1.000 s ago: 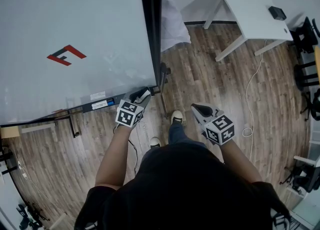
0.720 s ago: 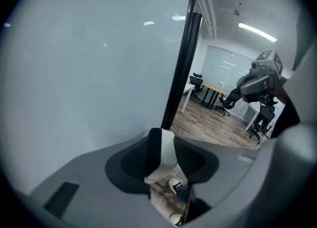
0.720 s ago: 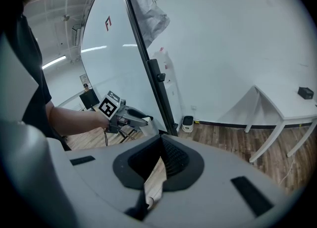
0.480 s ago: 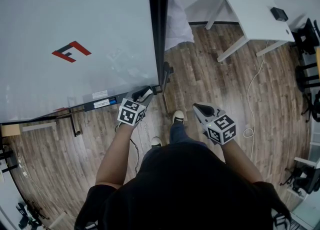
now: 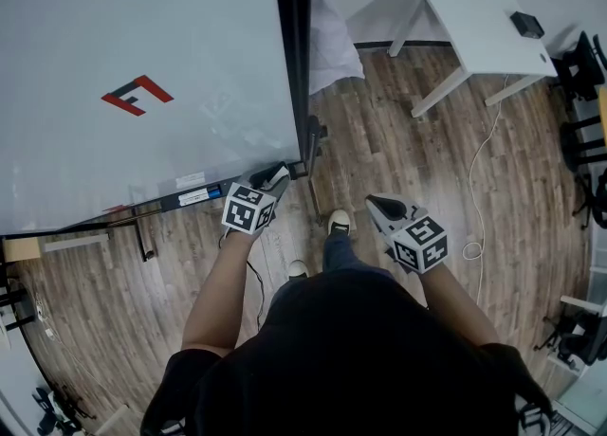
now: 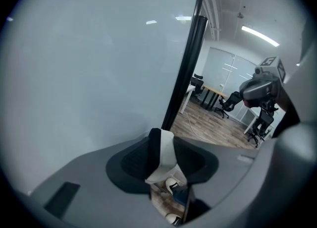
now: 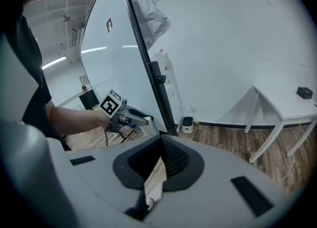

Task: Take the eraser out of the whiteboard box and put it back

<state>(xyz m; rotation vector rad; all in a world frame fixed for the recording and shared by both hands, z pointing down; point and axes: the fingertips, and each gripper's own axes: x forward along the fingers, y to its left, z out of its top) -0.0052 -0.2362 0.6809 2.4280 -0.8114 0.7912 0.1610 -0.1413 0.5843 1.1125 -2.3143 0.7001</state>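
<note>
The eraser [image 6: 166, 153] is pinched in your left gripper [image 5: 272, 176], beside the whiteboard's [image 5: 142, 45] lower right corner, seemingly out of the dark tray [image 5: 180, 200]; next, guide it back in. Your right gripper [image 5: 381, 205] hangs closed, empty

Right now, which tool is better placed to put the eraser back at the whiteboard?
Left. The left tool holds the eraser and is at the lower right corner of the whiteboard. The right tool holds nothing and is over the floor, away from the board.
</note>
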